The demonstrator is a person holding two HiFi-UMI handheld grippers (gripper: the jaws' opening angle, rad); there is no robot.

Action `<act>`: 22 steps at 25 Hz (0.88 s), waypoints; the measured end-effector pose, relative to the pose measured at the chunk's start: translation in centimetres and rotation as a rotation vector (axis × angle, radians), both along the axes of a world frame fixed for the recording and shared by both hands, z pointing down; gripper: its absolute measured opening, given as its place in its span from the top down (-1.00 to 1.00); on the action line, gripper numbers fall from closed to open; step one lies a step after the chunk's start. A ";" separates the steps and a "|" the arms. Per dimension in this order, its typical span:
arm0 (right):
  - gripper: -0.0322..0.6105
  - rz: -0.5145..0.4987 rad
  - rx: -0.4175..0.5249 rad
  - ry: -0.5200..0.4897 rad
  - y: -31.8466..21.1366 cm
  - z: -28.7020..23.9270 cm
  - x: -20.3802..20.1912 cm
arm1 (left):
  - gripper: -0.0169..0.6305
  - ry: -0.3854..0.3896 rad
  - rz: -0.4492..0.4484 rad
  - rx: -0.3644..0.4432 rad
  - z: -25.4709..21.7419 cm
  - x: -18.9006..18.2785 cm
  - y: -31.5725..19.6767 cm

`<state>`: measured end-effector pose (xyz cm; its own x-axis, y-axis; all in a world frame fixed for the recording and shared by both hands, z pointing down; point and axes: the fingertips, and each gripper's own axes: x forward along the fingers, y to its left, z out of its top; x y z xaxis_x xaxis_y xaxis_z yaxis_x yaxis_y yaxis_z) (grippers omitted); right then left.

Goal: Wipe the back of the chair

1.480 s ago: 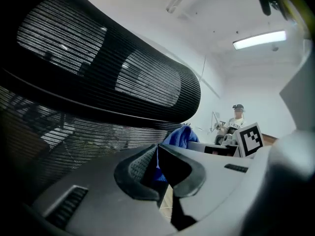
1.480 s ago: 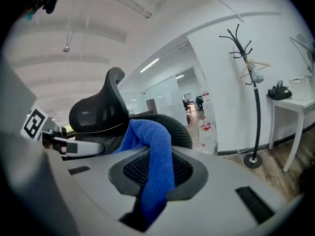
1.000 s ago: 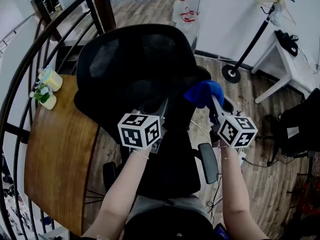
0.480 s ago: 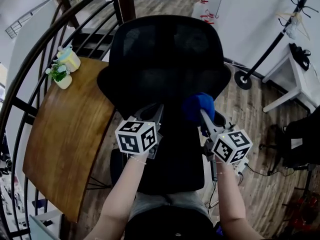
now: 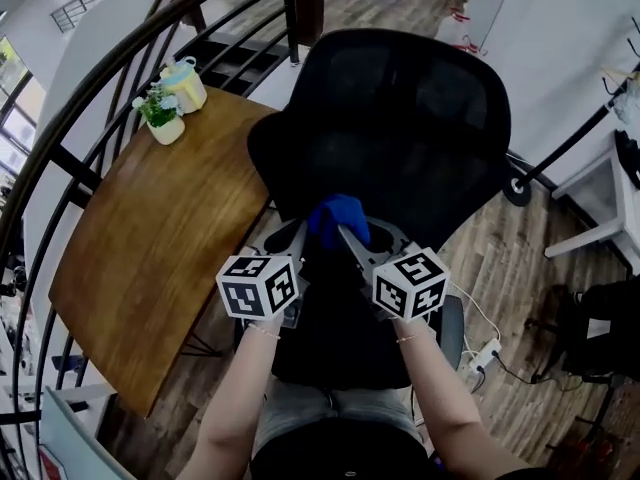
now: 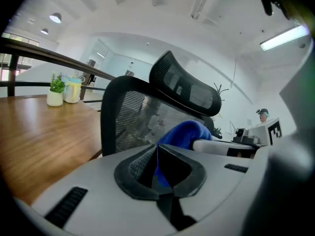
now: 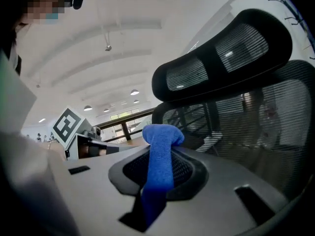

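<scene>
**Sam:** What pots can you see from the head view?

**Me:** On the brown counter (image 5: 140, 238) I see a small white pot (image 5: 165, 128) with a green plant in it. Just beside it is a pale yellow jar (image 5: 186, 86). I cannot see inside the jar. A dark railing (image 5: 90, 88) curves round the far side of the counter.

**Sam:** And the chair?

**Me:** The black chair (image 5: 400, 118) stands right in front of me. My right gripper (image 5: 342, 230) pinches the blue cloth (image 5: 338, 214) at the low middle of the chair's mesh back. My left gripper (image 5: 300, 232) is just beside it, at the cloth's left edge.

**Sam:** What does the left gripper view show?

**Me:** The jaws are pressed together at the tips. A thin bit of blue shows in the slit between them. I cannot tell if it is nipped. The cloth bunches just past the tips, in front of the mesh. The pot and jar sit far back on the counter.

**Sam:** And the right gripper view?

**Me:** The jaws squeeze a strip of the cloth, and it puffs out above the tips. The mesh back and the headrest (image 7: 221, 58) rise beyond it.
</scene>
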<state>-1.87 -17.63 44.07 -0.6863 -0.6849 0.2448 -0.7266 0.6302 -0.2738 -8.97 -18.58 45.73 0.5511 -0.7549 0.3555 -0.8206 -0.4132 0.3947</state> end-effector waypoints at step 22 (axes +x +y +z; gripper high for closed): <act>0.65 -0.091 -0.120 0.035 -7.7 5.3 -7.9 | 0.89 -0.040 -0.100 -0.064 2.9 -5.0 -3.4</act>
